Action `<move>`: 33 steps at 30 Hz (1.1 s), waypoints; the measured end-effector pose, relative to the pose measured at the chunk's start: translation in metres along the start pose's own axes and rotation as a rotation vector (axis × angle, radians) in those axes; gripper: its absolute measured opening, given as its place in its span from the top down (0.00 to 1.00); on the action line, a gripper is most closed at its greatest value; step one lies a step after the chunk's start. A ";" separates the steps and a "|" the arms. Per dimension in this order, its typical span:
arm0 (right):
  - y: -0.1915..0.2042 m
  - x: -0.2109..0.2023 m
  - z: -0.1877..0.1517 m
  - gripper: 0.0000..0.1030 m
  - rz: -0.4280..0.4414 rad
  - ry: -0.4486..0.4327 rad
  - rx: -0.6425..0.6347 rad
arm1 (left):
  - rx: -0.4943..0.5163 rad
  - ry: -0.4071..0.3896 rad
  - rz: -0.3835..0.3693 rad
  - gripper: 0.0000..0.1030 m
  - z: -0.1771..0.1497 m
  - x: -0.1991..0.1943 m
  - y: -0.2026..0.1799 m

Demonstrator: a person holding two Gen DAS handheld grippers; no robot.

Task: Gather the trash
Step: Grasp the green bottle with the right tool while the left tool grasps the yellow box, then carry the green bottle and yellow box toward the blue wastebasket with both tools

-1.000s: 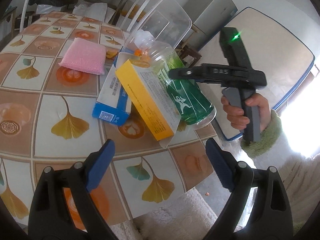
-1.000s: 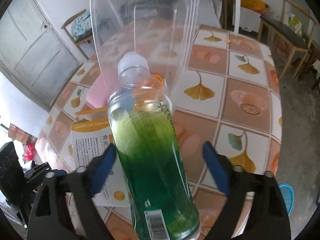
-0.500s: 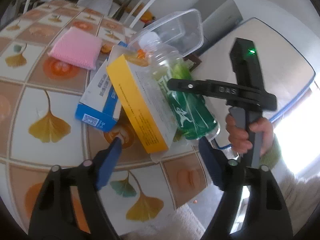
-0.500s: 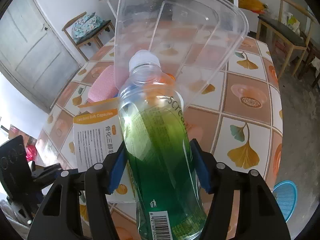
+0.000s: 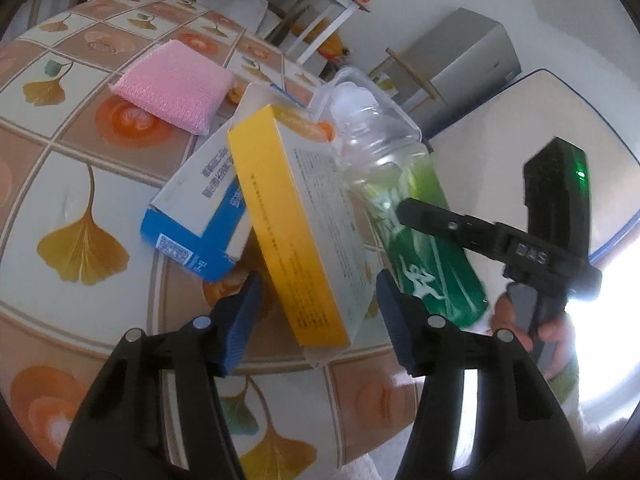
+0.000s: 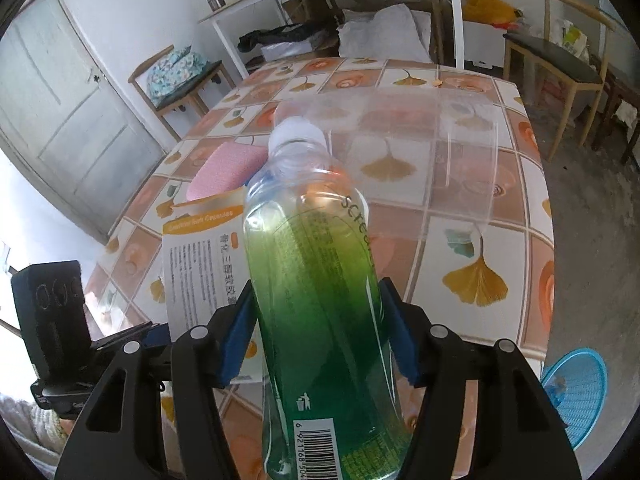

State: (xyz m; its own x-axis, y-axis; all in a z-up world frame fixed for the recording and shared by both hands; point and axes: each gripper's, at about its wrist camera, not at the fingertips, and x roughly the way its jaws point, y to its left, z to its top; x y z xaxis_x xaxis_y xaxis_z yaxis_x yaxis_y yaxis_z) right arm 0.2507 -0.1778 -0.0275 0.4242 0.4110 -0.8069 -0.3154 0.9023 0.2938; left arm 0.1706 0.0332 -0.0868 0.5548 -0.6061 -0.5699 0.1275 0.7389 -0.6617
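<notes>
- Two grippers at work: right gripper has its blue pads clamped on the green-labelled clear plastic bottle, mid-body, cap pointing away over the ginkgo-patterned table.
- Left gripper spread partway, straddling the near end of the yellow-and-white cardboard box; contact unclear, likely not gripping yet.
- Box long axis runs away from the left fingers, tilted, leaning on a blue-and-white carton.
- Bottle just right of the box, roughly parallel.
</notes>
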 end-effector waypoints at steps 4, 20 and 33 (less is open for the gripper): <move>-0.004 -0.005 -0.006 0.43 0.009 -0.015 0.019 | -0.037 0.007 0.018 0.47 0.005 0.008 0.003; -0.022 -0.026 -0.026 0.43 0.064 -0.076 0.116 | -0.108 -0.049 -0.008 0.67 0.007 0.012 0.003; -0.027 -0.050 -0.037 0.43 0.098 -0.130 0.177 | -0.042 -0.082 -0.036 0.70 0.000 -0.008 -0.016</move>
State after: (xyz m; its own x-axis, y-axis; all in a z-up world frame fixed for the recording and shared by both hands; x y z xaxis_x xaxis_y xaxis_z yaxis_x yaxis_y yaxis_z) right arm 0.2067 -0.2273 -0.0137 0.5084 0.5009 -0.7005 -0.2118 0.8612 0.4620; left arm 0.1643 0.0260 -0.0713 0.6163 -0.6047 -0.5045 0.1149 0.7028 -0.7020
